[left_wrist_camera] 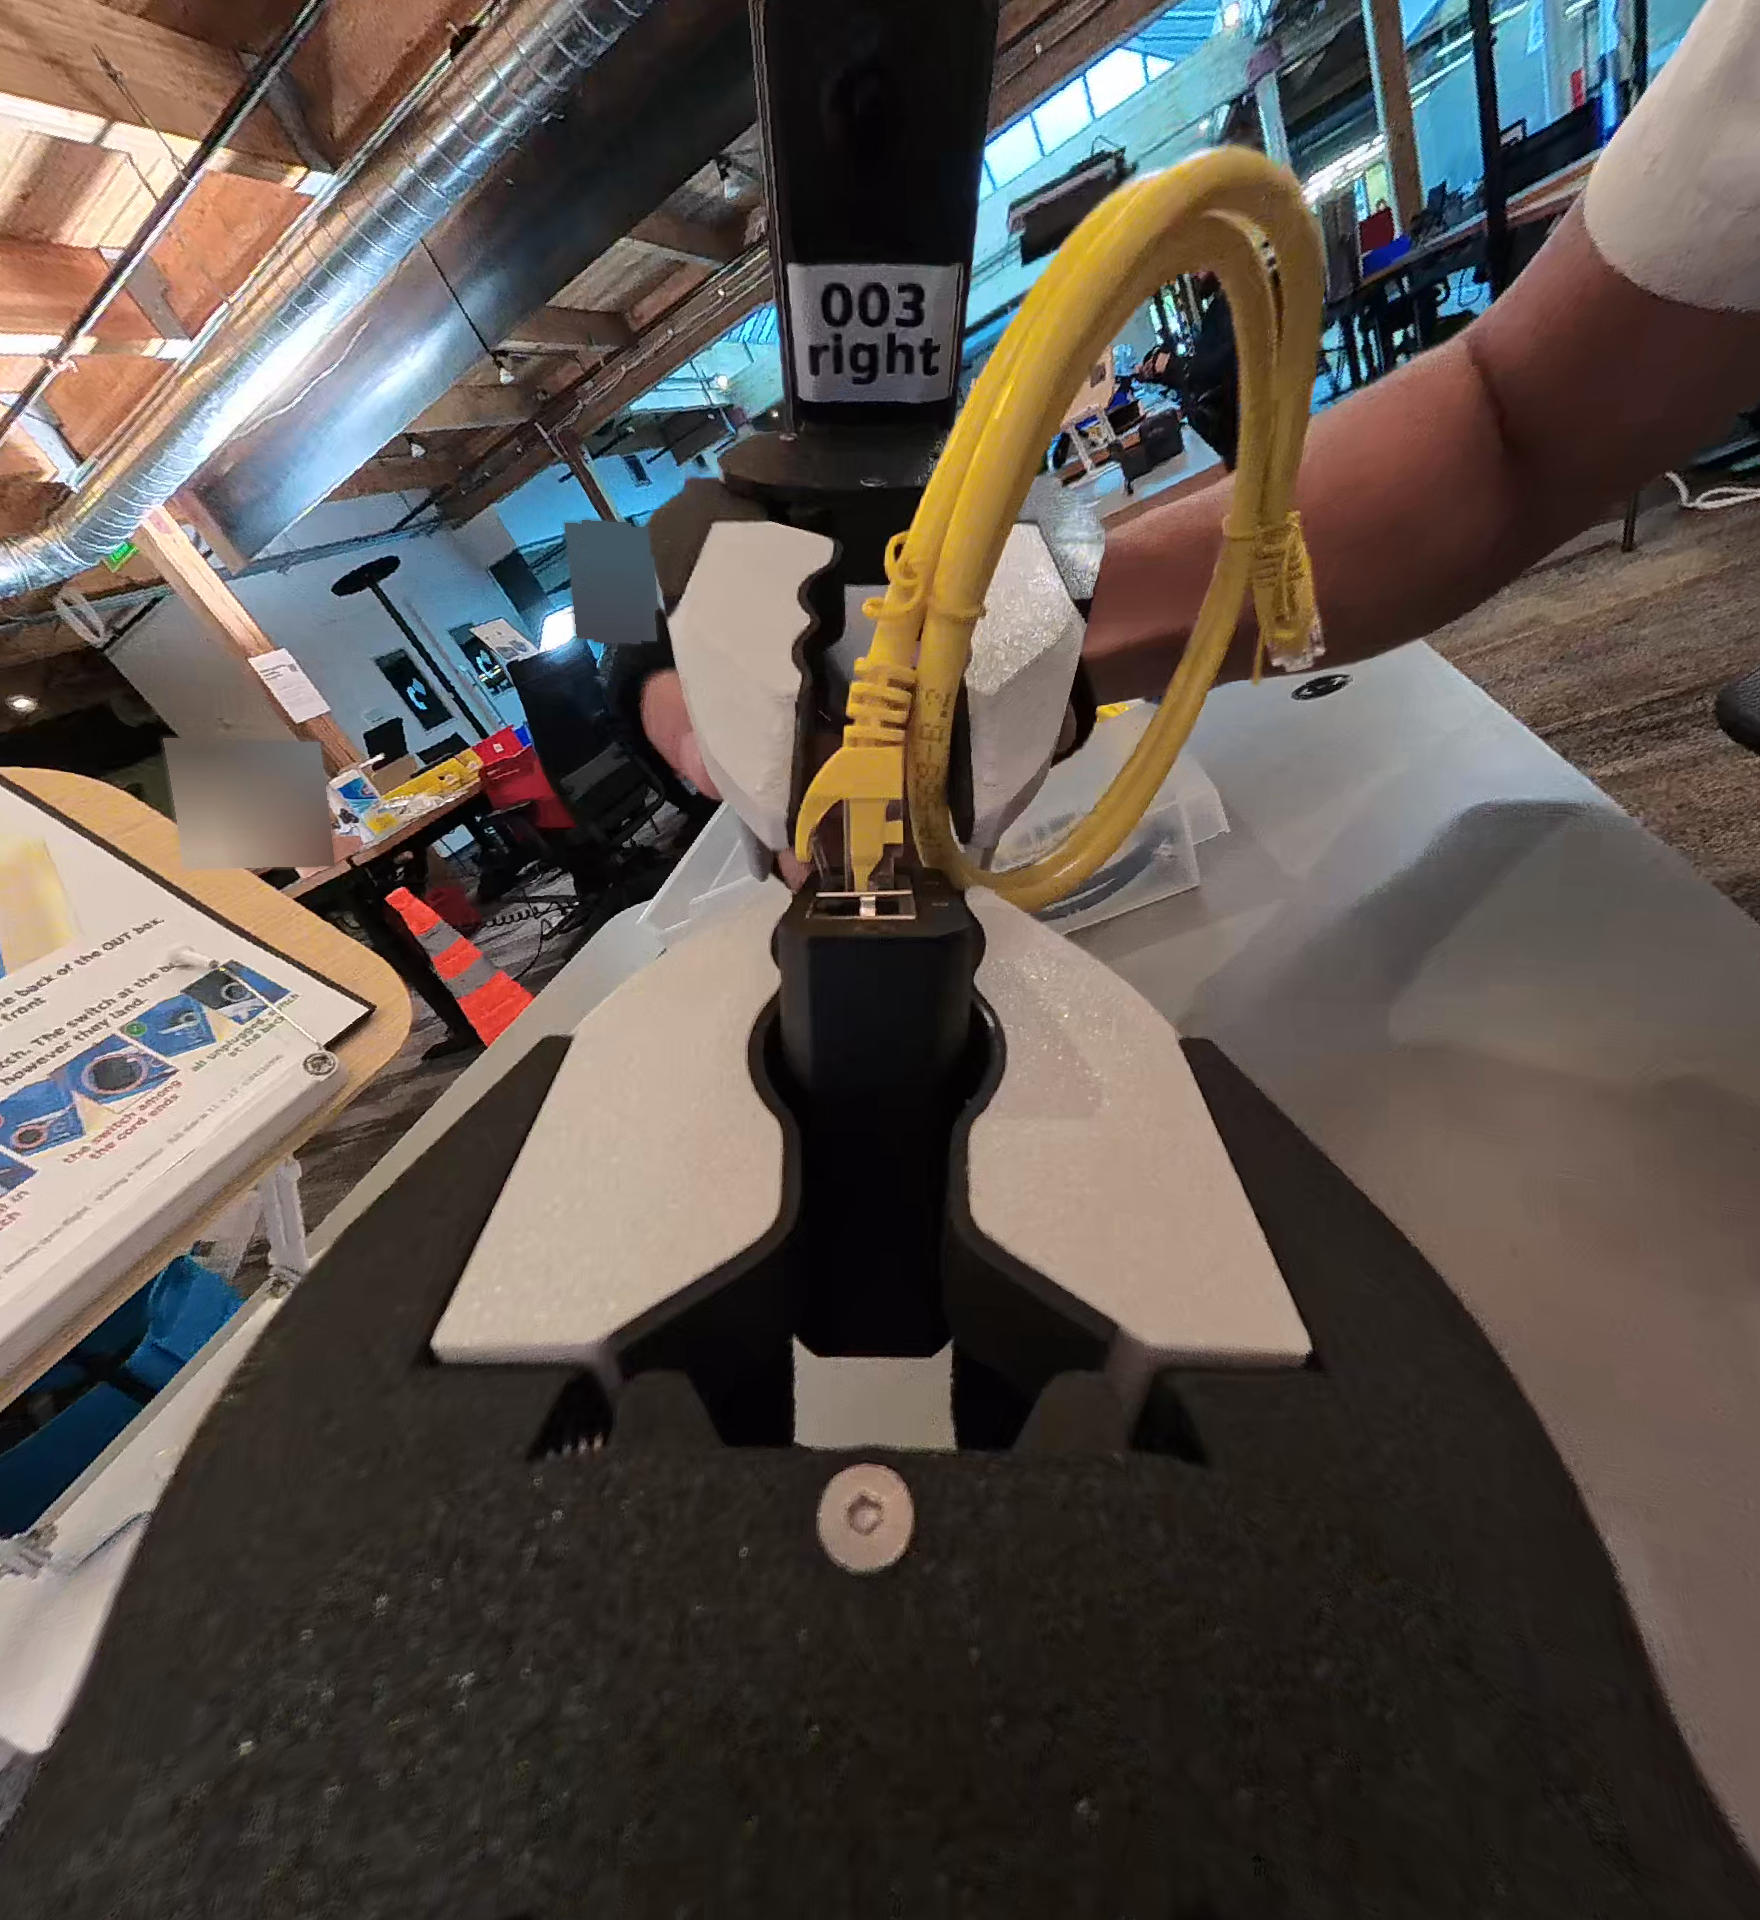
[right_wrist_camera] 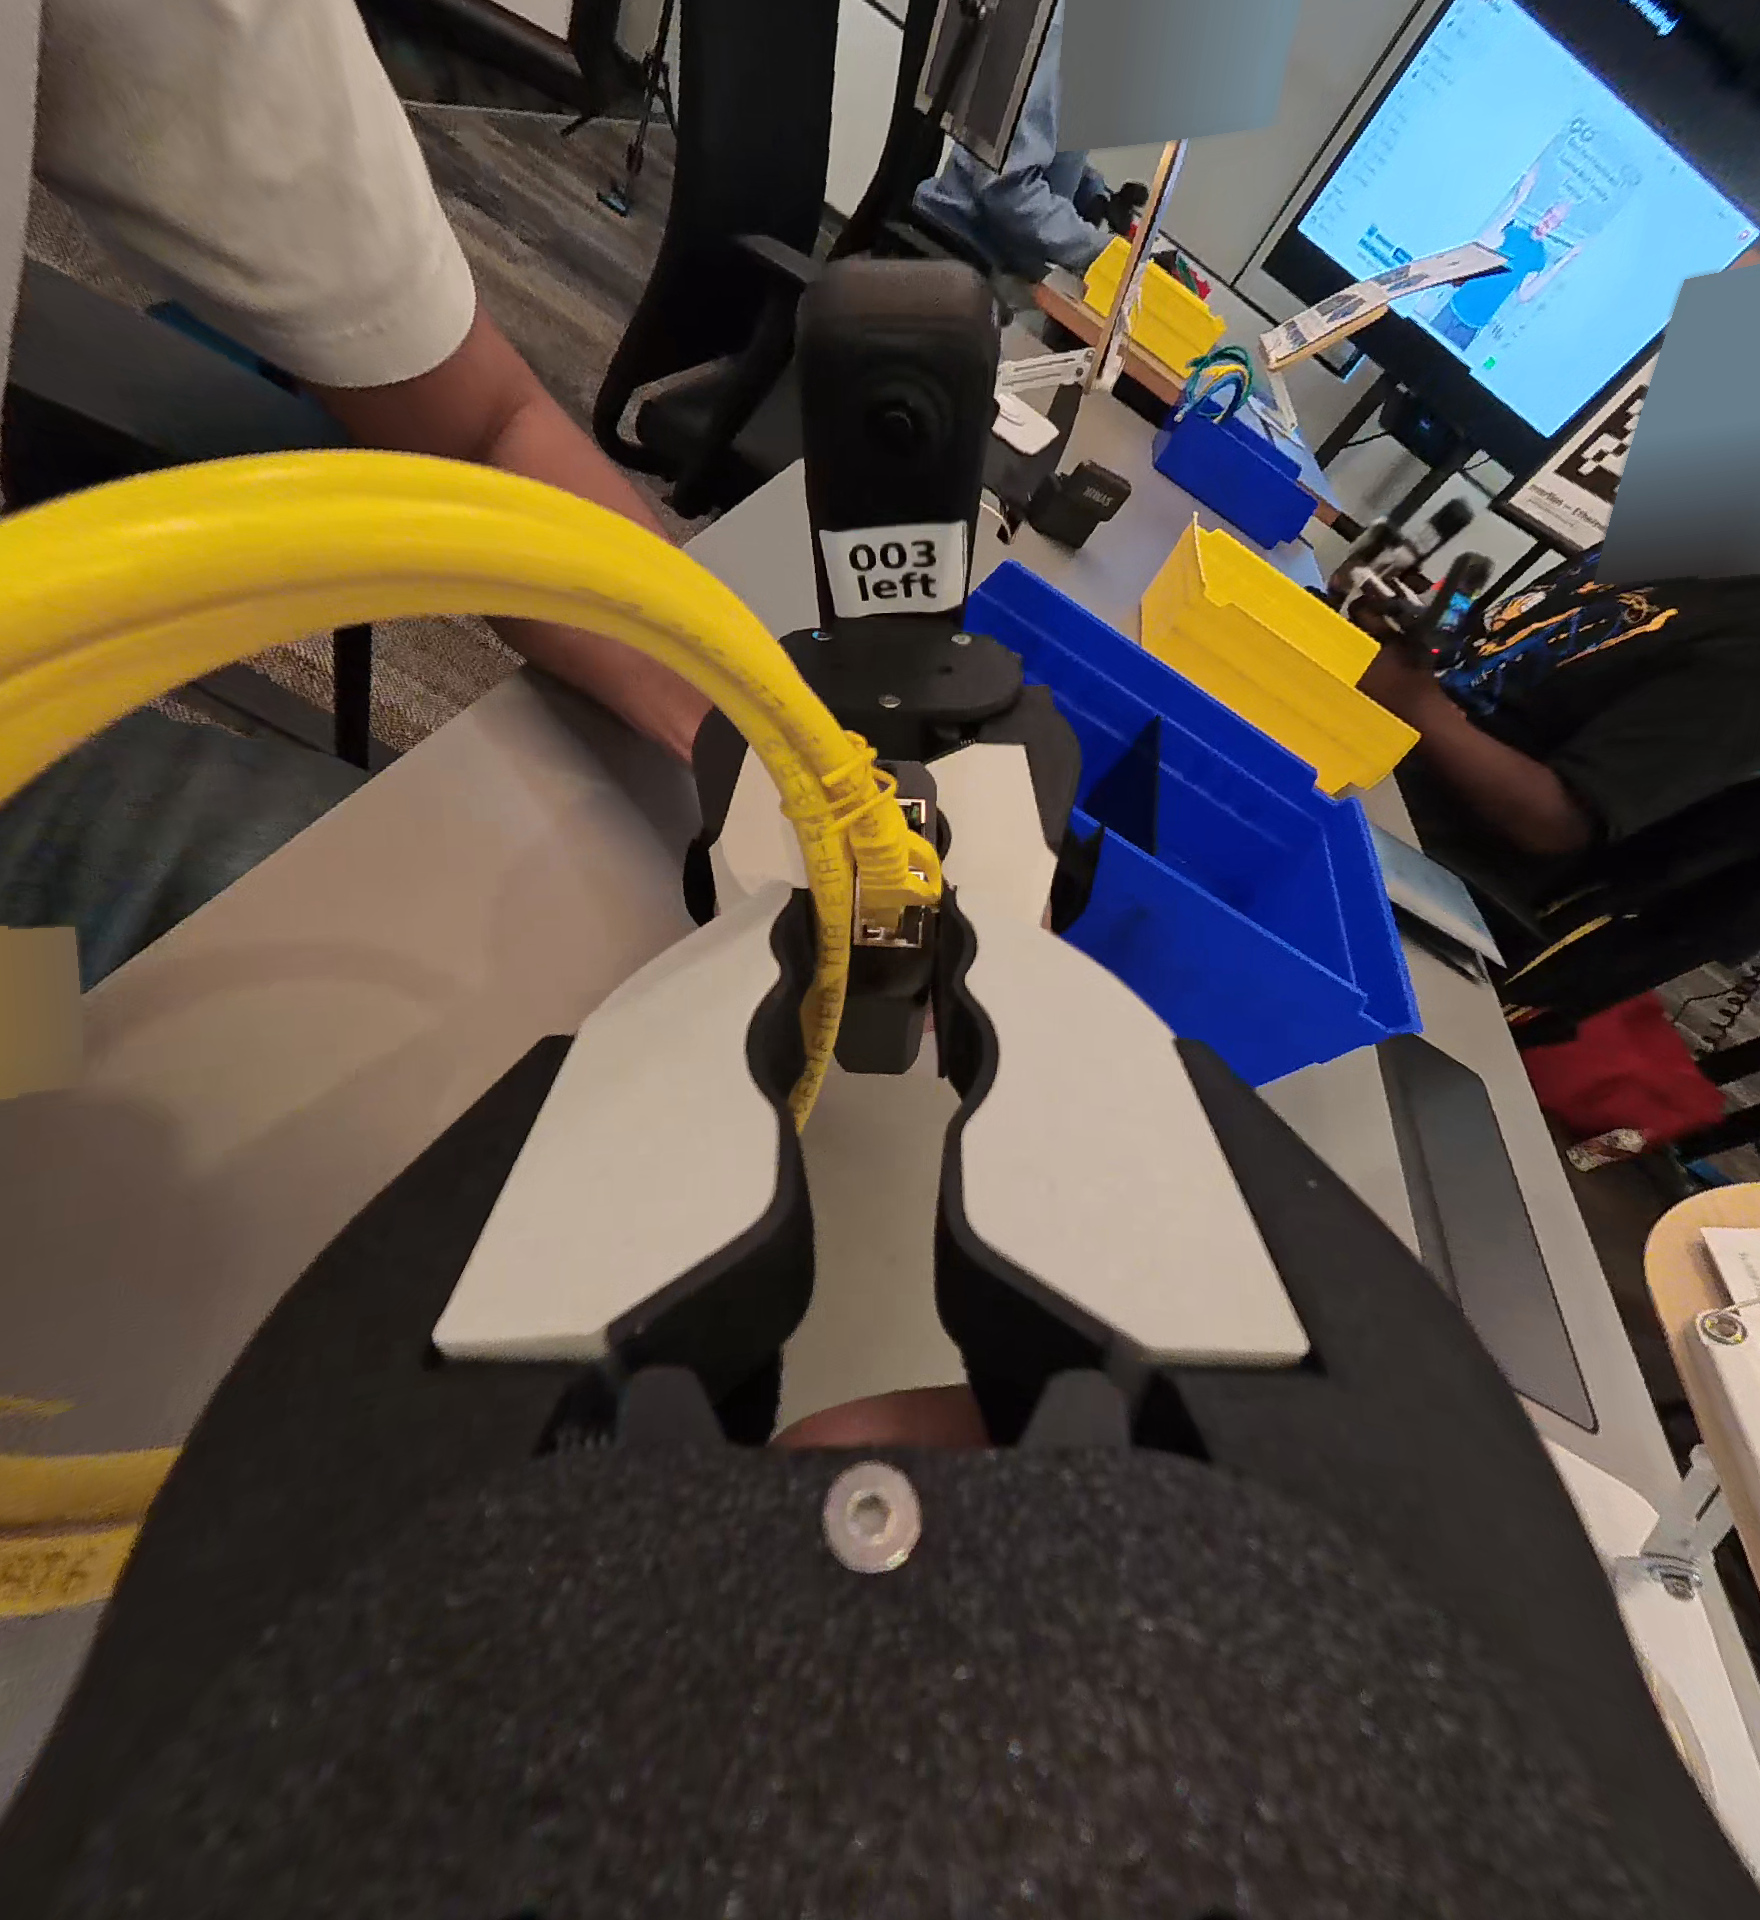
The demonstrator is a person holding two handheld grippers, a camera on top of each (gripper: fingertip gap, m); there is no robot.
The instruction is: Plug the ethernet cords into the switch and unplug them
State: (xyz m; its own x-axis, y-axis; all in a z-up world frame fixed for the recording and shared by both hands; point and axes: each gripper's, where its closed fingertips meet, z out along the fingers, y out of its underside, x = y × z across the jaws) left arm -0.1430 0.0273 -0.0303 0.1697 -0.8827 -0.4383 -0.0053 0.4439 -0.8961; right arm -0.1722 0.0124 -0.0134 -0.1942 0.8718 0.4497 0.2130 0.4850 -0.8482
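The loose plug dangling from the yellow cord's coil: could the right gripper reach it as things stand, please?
Probably not yet. The right gripper is closed around the other plug at the switch; the loose plug hangs clear on the coil's outer side, so letting go comes first.

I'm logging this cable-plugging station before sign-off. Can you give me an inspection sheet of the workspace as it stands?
Surface: grey table, mostly bare near the grippers.
Job's things: black switch held up off the table; yellow ethernet cord coiled and tied, one plug at a switch port, not clearly seated; the other plug hangs free.
Clutter: blue bin, yellow bin, clear plastic box.
Grippers: left gripper has its fingers closed on the switch; right gripper has its fingers around the cord at the plug.
Cables: only the yellow cord.
Surroundings: instruction sheet, orange cone, screen, people at other desks.
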